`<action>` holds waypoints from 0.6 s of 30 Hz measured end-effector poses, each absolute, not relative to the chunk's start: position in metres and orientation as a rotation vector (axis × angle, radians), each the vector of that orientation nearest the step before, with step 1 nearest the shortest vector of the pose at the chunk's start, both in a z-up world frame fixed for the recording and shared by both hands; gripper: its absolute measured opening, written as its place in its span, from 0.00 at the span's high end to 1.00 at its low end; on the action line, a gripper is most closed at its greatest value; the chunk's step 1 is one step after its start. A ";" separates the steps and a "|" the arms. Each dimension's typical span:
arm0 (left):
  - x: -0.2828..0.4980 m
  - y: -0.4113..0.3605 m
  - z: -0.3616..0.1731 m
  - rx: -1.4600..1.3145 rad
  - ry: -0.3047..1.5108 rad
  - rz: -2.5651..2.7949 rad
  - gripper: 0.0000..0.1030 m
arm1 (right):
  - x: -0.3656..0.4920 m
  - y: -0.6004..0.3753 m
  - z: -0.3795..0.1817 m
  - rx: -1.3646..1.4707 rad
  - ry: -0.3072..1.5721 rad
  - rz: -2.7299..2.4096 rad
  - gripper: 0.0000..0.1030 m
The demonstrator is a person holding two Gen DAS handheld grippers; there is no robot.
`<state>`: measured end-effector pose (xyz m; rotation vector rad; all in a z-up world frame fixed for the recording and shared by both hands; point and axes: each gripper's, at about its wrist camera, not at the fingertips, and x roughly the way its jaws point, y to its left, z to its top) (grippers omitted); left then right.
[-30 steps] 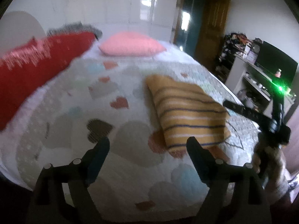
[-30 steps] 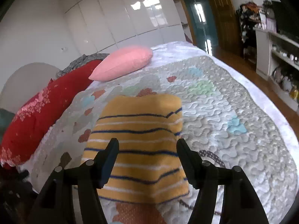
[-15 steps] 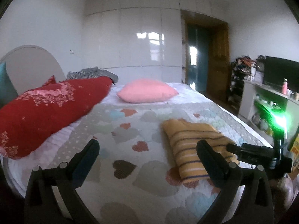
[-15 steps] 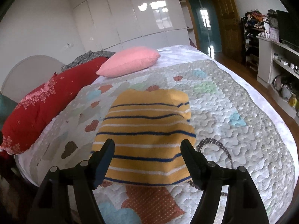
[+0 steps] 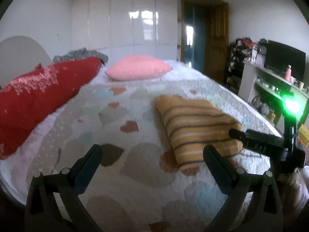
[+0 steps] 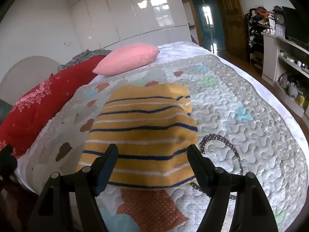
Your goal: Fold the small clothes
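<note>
A yellow garment (image 6: 143, 127) with blue and white stripes lies folded into a rectangle on the heart-patterned quilt (image 6: 241, 116). My right gripper (image 6: 152, 147) hovers just above the garment's near edge, jaws apart, nothing pinched between them. In the left wrist view the same garment (image 5: 193, 123) lies to the right of centre. My left gripper (image 5: 152, 150) stands wide open over bare quilt (image 5: 115, 116) to the garment's left, holding nothing. One of the right gripper's fingers (image 5: 251, 140) reaches over the garment's right corner, under a green light (image 5: 291, 104).
A long red bolster (image 5: 38, 96) lies along the bed's left side, and a pink pillow (image 5: 139, 69) at its head. White wardrobe doors (image 6: 125, 15) and a wooden door (image 6: 231, 19) stand behind. A white shelf unit with a TV (image 5: 283, 61) stands right of the bed.
Both grippers' jaws have spread wider. The left wrist view swung up toward the room and has tipped back down. The right gripper has drawn back a little, so more of the garment shows.
</note>
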<state>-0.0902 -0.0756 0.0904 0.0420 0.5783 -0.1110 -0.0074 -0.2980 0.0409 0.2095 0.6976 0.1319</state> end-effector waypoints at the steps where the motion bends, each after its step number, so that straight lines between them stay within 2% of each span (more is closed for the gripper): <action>1: -0.088 -0.077 0.087 0.044 0.596 -0.113 0.00 | -0.007 -0.298 0.039 0.208 0.702 0.130 0.24; 18: -0.065 -0.078 0.025 0.075 0.846 -0.081 0.00 | -0.009 -0.304 0.029 0.172 0.739 0.075 0.23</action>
